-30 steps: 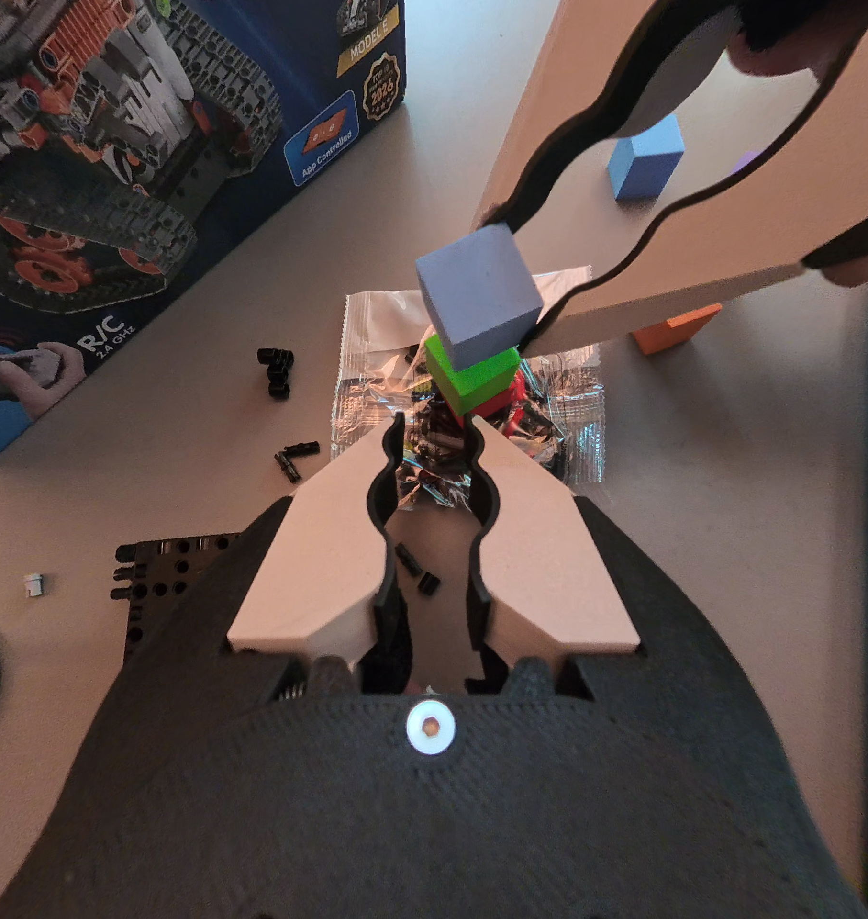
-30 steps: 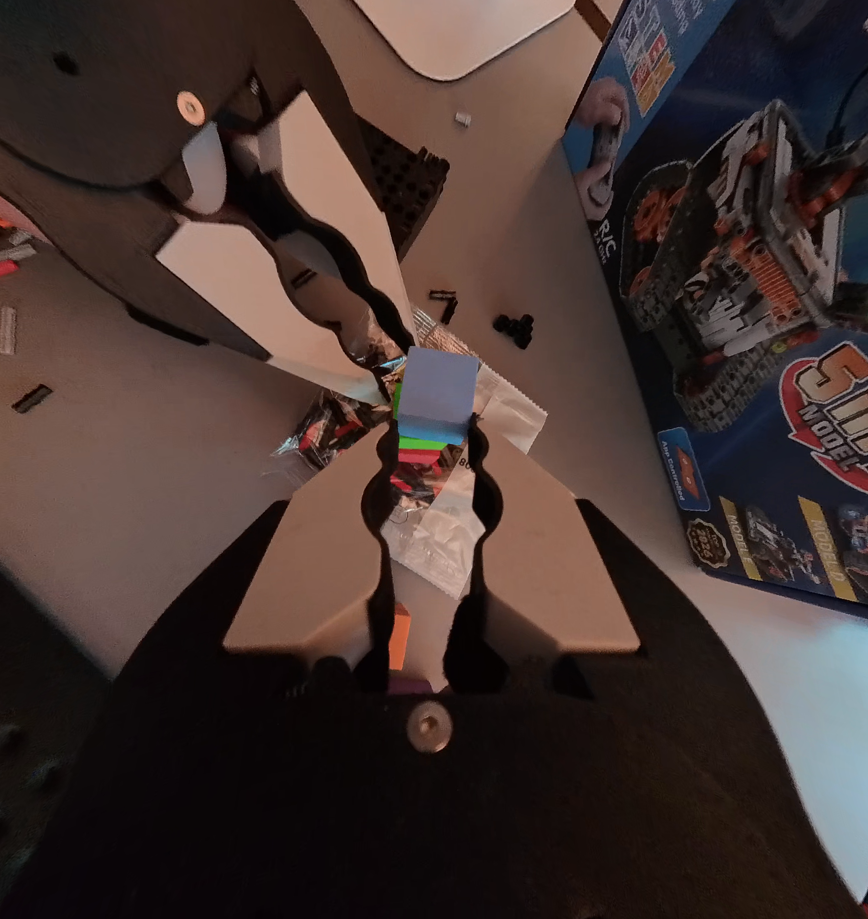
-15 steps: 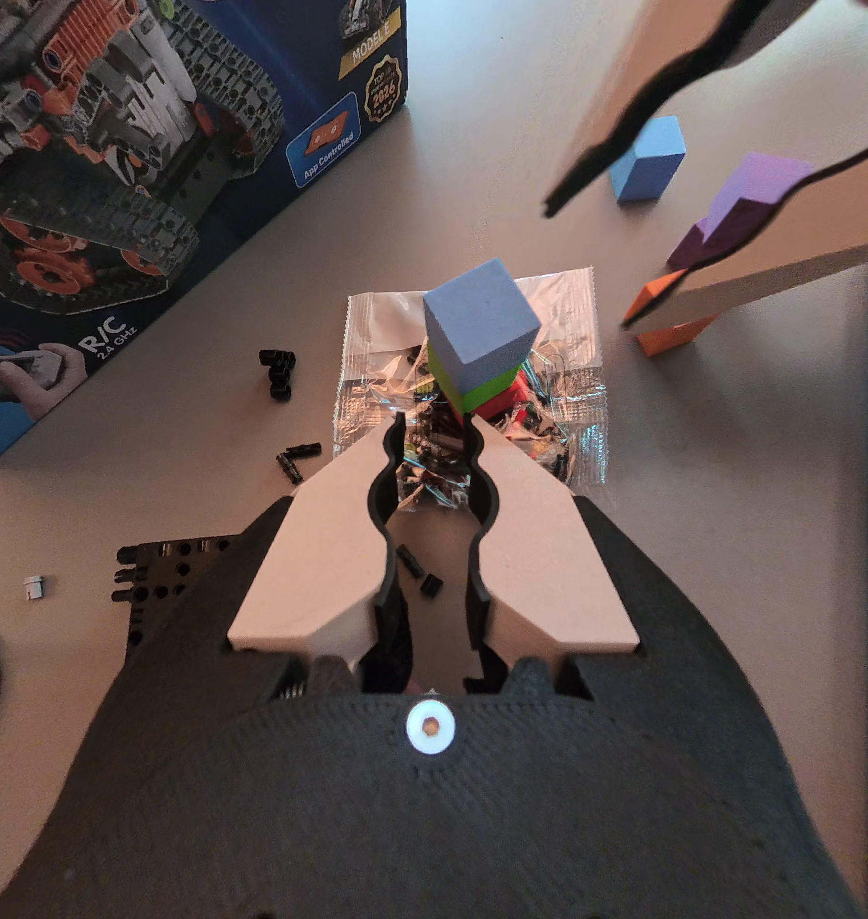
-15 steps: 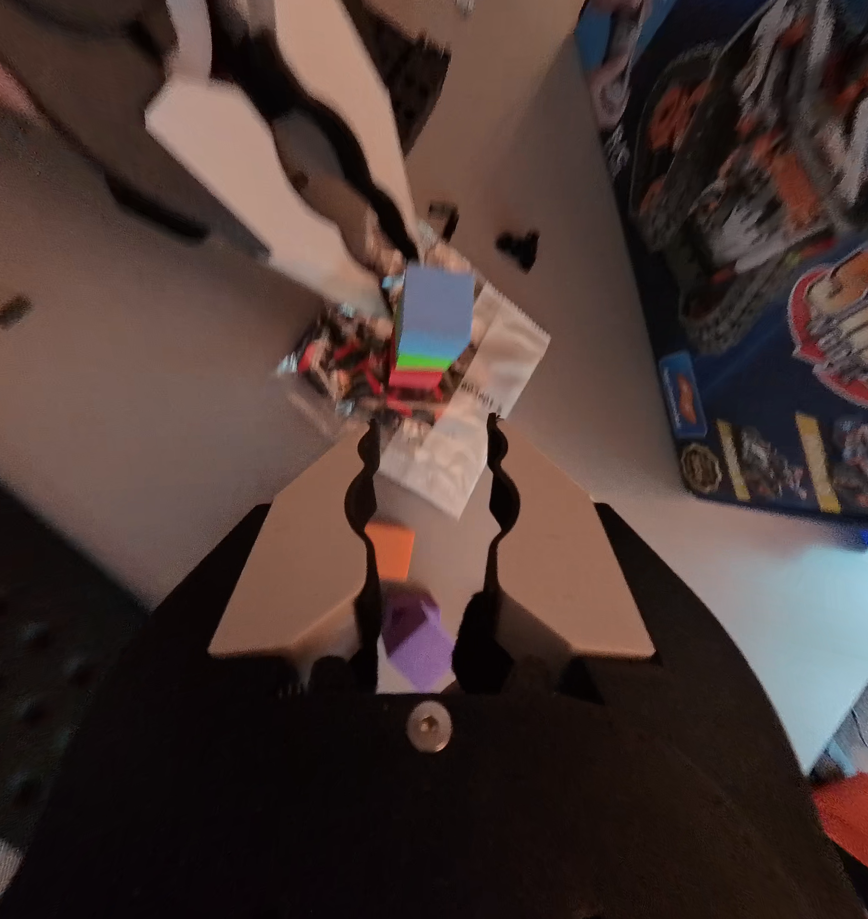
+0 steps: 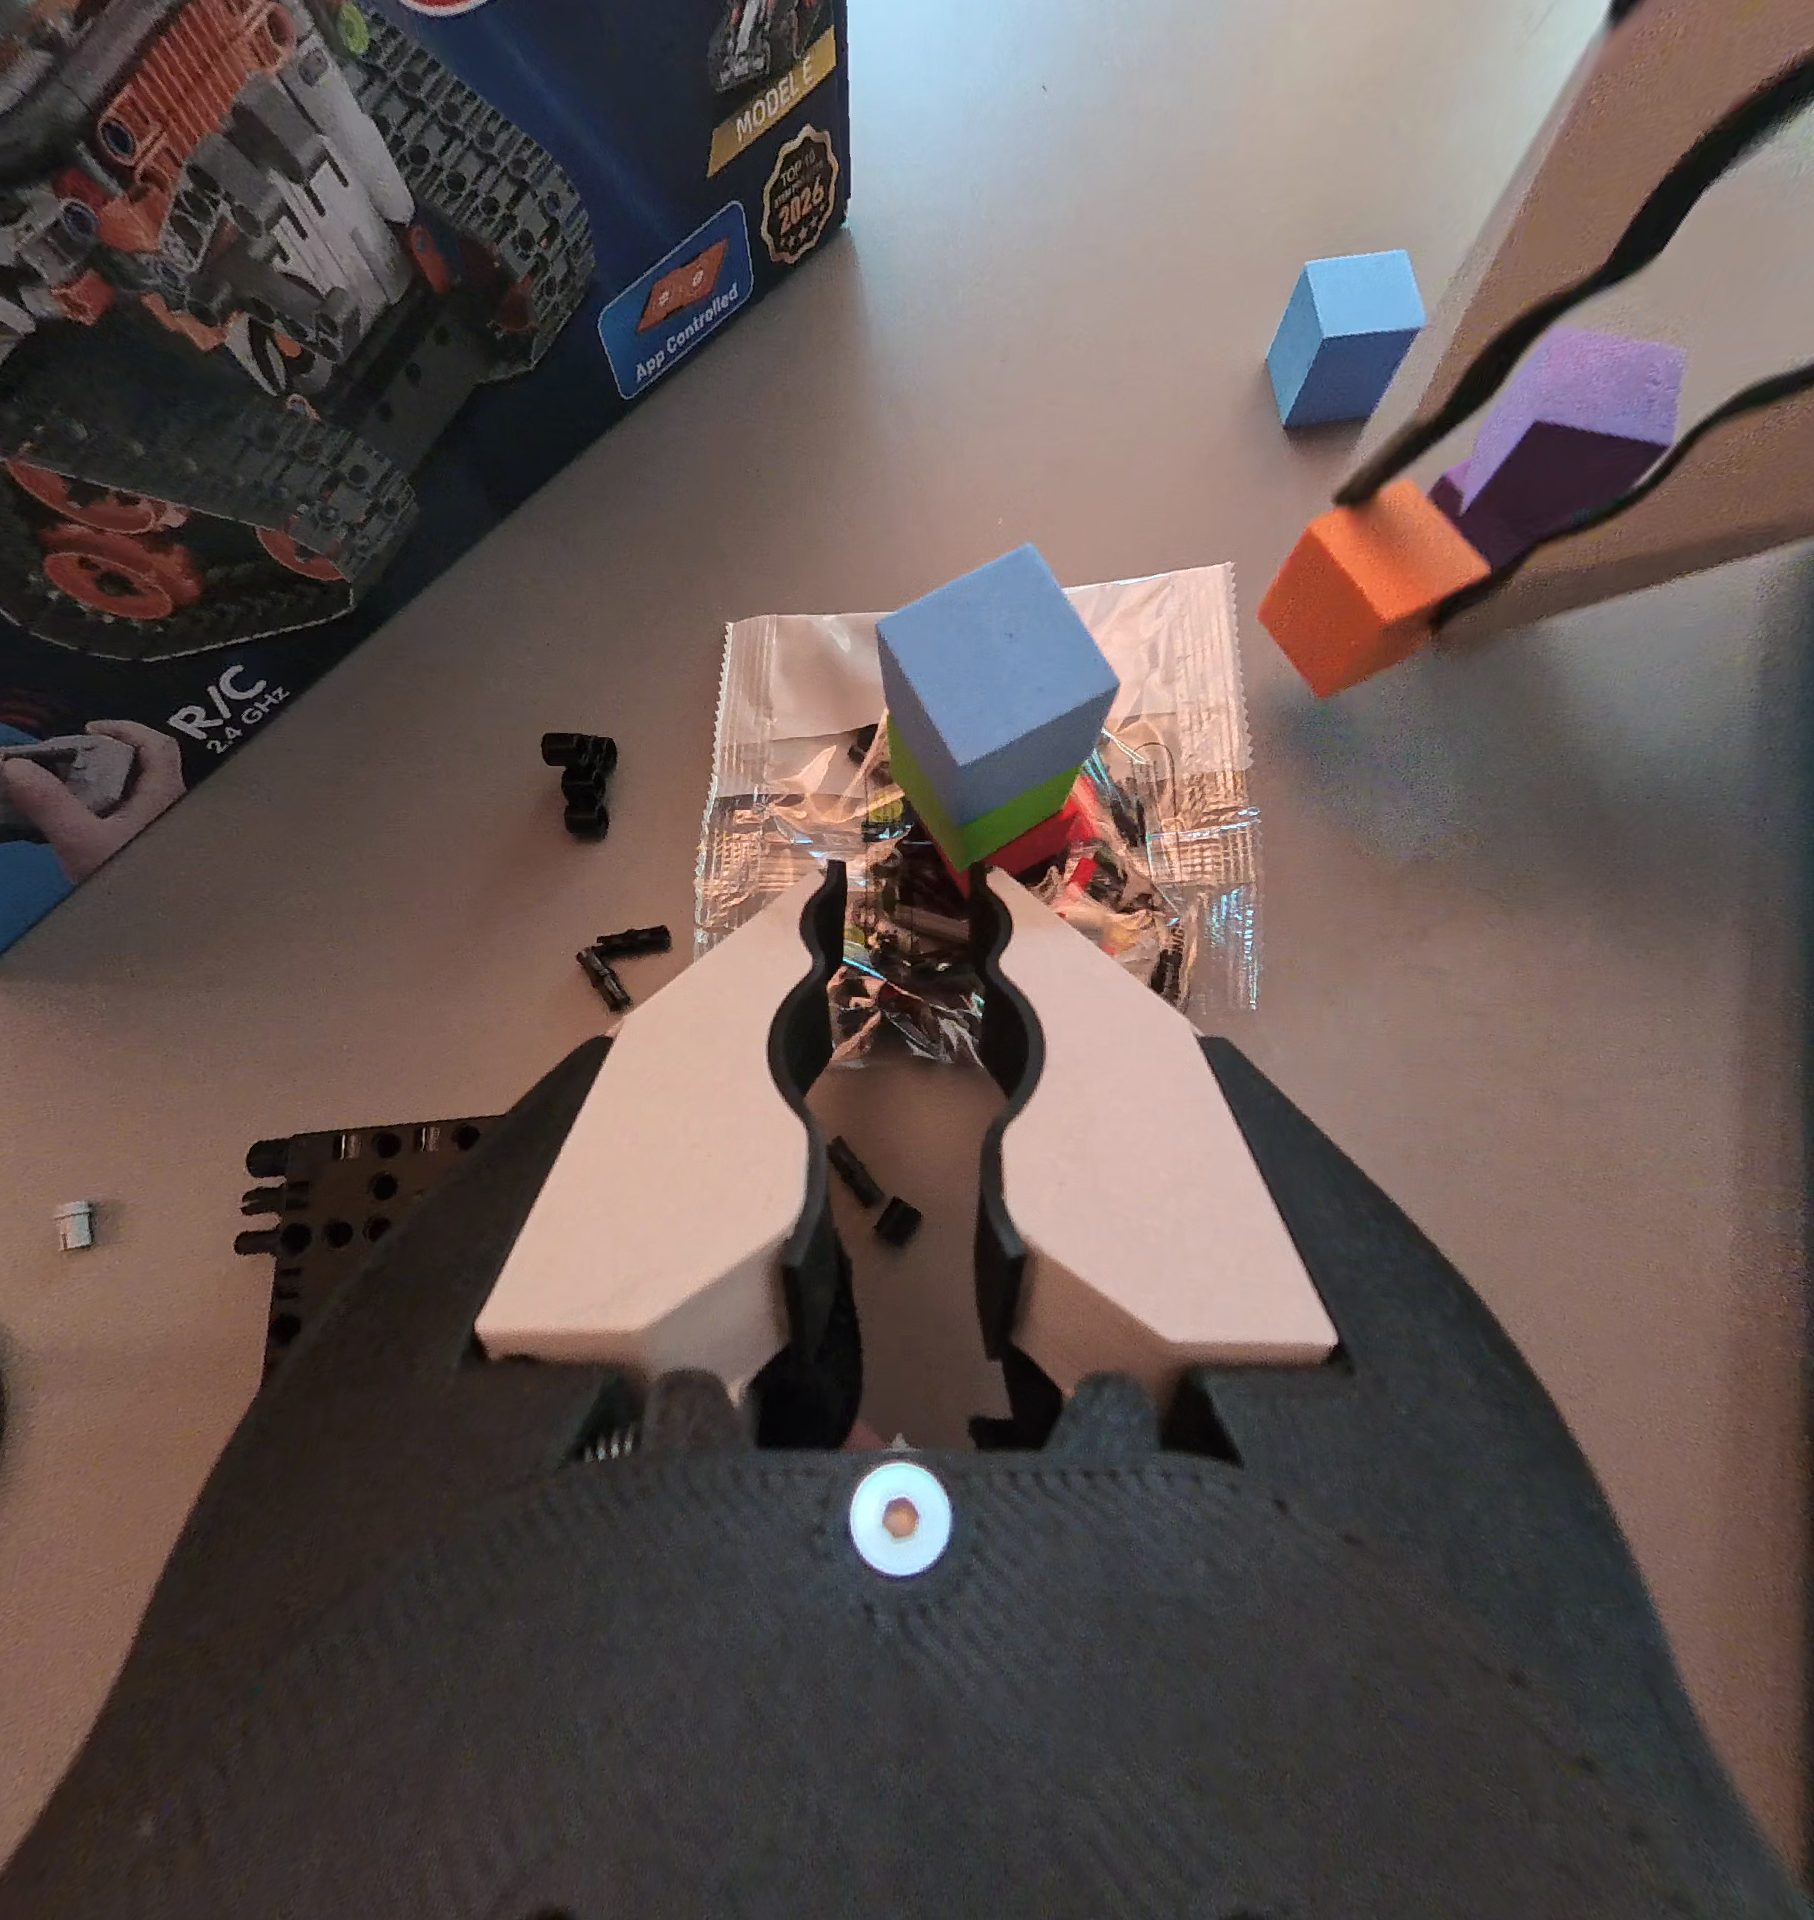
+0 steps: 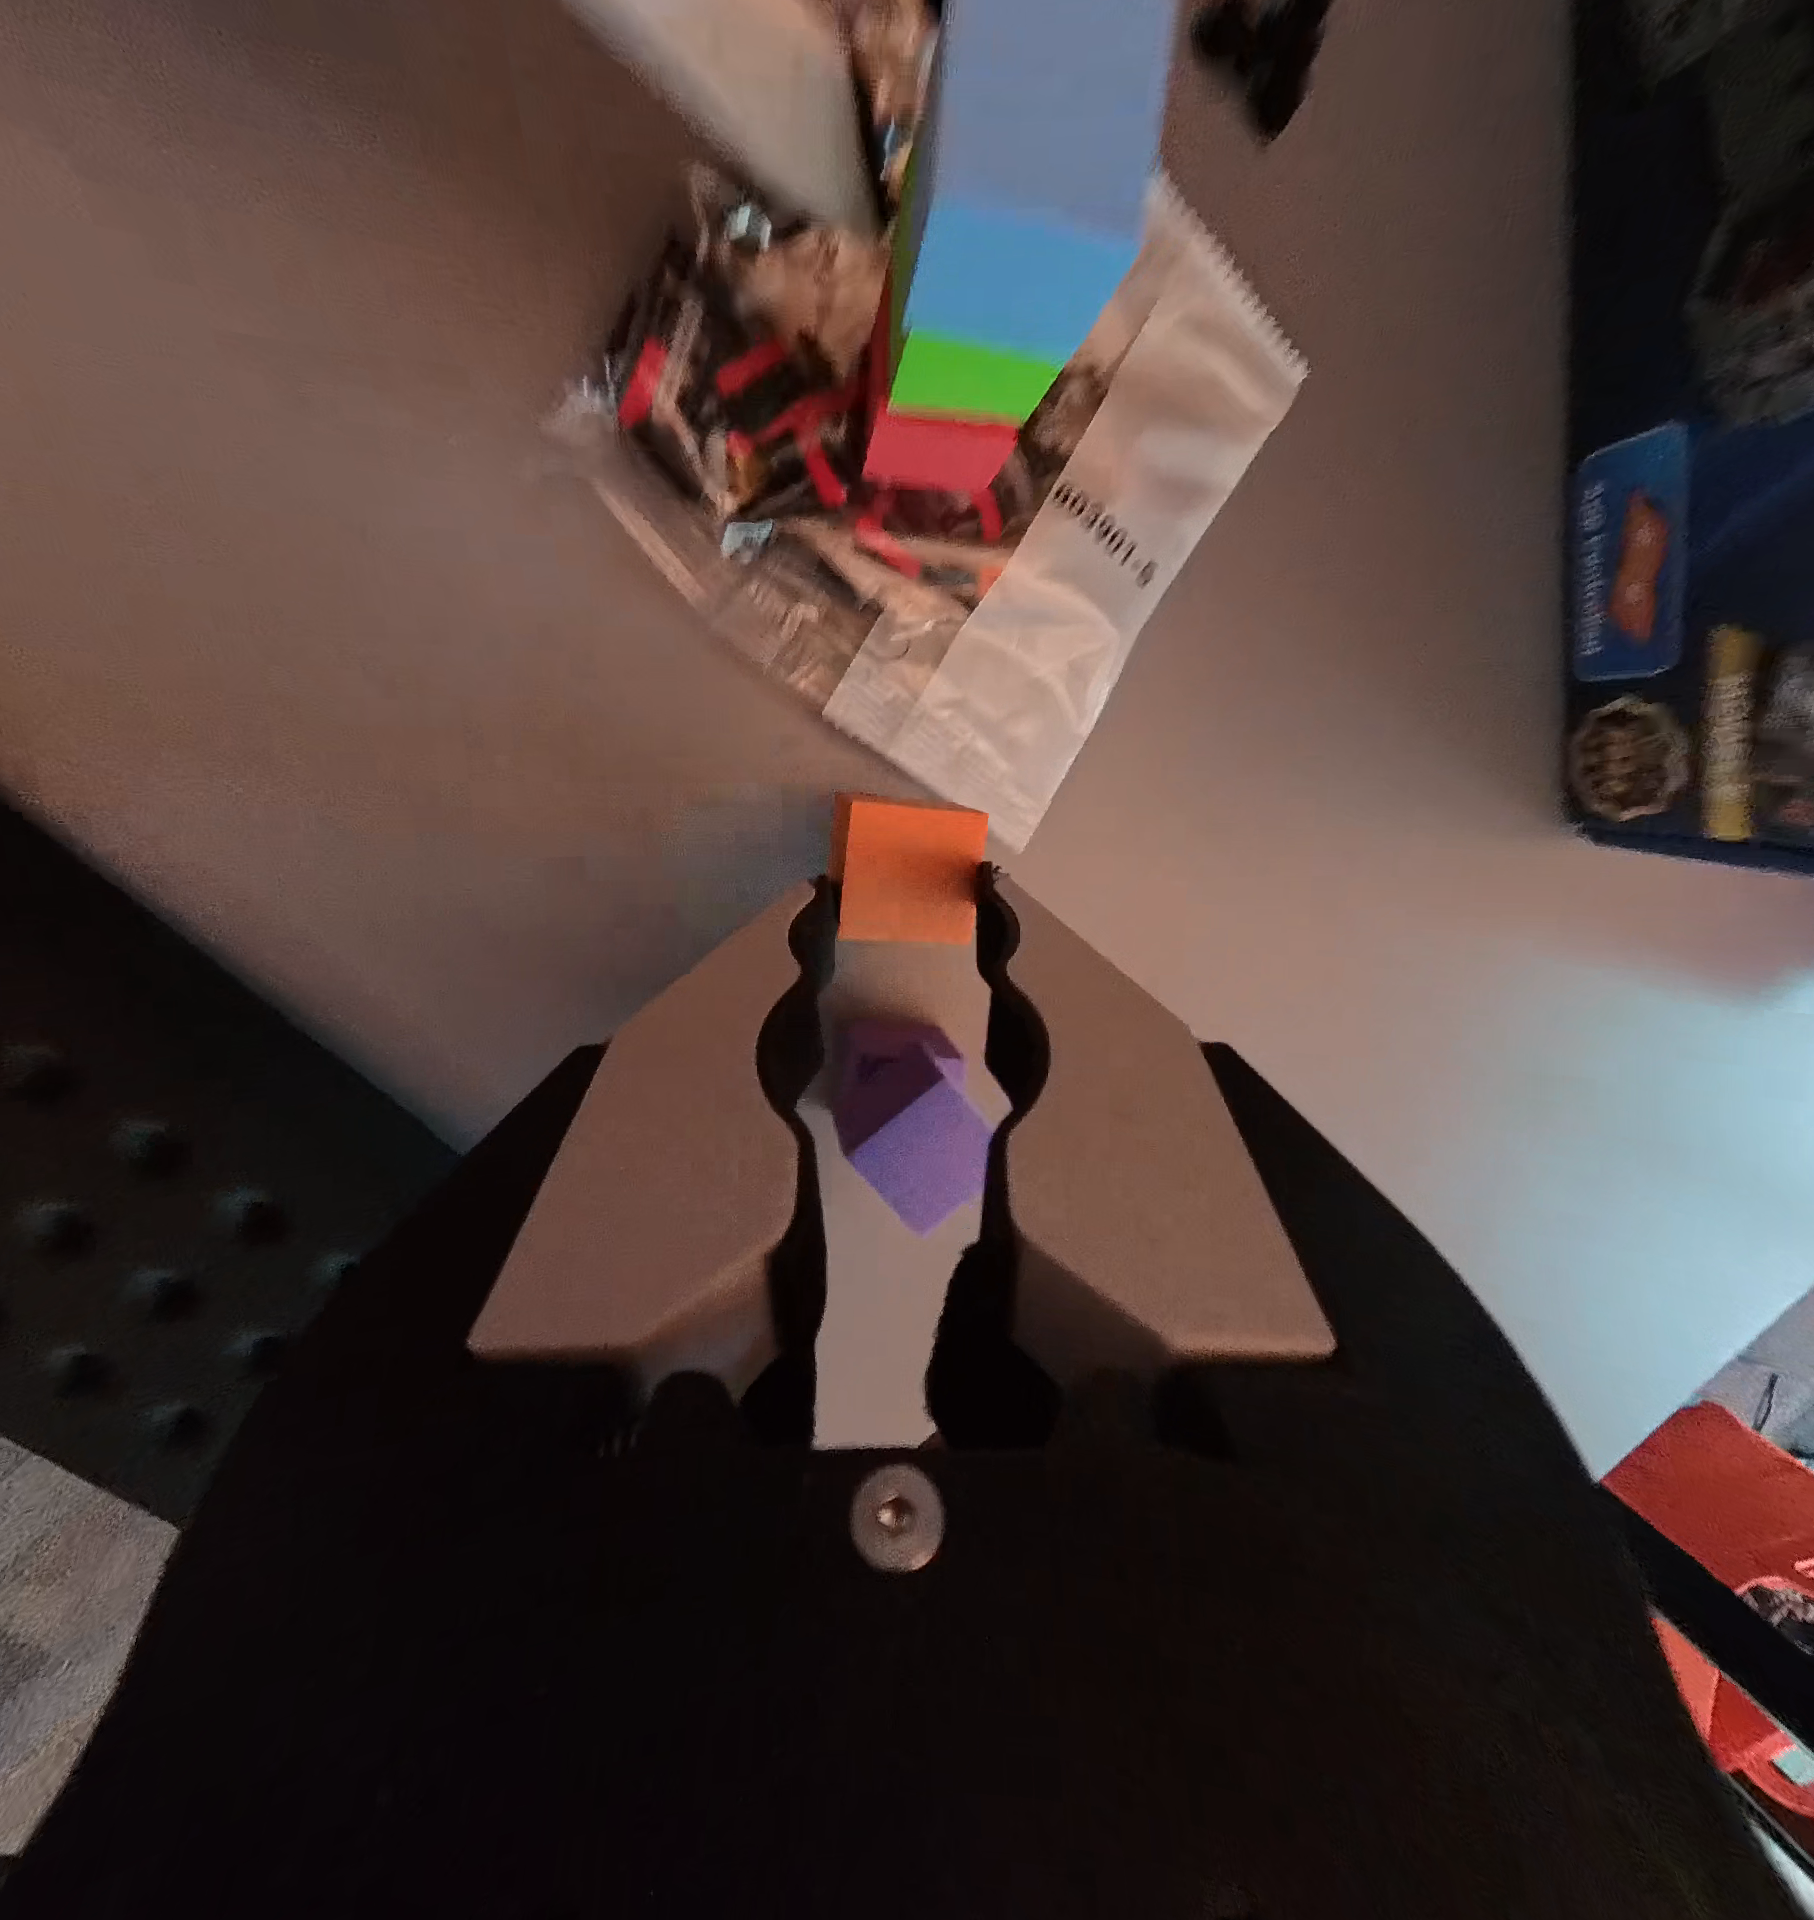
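Right gripper (image 6: 903, 894), angled down at the table, tips pinching the orange cube (image 6: 908, 873). Left gripper (image 5: 908, 899) empty, slightly open, low behind the cube stack (image 5: 991, 717) mid-frame.

Orange cube (image 6: 908, 881) between tool (image 6: 905, 883) tips

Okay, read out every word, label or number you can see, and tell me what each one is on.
I don't repeat writing; these carry it.
Blue toy box: logos, badges, captions.
Clear parts bag: short code on its white strip.
Red packaging, right wrist view: too blurred.
In the right hand-held gripper, the orange cube: none.
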### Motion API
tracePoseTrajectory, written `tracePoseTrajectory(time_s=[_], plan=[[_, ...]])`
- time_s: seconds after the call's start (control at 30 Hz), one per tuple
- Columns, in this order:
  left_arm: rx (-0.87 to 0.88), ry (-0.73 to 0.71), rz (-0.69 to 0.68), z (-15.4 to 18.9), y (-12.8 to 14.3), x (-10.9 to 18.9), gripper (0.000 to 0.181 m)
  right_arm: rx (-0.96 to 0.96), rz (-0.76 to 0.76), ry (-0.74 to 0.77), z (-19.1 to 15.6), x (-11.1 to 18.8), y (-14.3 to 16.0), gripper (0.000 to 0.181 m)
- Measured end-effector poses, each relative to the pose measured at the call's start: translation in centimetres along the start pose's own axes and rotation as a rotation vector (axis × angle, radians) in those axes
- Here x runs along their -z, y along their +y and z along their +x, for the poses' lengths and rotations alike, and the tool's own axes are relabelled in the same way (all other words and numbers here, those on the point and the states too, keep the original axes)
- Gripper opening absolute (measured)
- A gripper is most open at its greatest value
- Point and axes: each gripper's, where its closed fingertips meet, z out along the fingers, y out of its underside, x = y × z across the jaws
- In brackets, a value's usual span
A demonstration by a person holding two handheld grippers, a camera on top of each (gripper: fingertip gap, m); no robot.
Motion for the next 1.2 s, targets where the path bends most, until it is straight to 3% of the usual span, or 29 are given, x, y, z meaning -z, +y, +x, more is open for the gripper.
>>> tracePoseTrajectory(time_s=[0.2,0.33,0.6,0.8,0.97,1.2], plan=[[-0.003,-0.001,0.000,-0.1,0.0,0.0,0.021,0.031,0.196,0.052,2.0,4.7,-6.7,0.025],[-0.003,-0.002,0.006,-0.1,-0.1,0.1,0.021,0.074,0.186,0.040,2.5,5.0,-9.7,0.025],[-0.011,0.004,0.017,0.1,-0.4,0.2,0.021,0.113,0.060,-0.018,2.0,3.0,-10.5,0.025],[-0.012,0.006,0.020,0.1,-0.5,0.2,0.021,0.111,0.049,0.025,2.5,3.0,-10.6,0.034],[-0.011,0.007,0.025,0.0,-0.6,0.3,0.021,0.084,0.108,0.087,2.8,5.5,-9.2,0.040],[-0.012,0.009,0.025,0.2,-0.6,0.4,0.022,0.074,-0.028,0.062,0.9,4.8,0.3,0.042]])
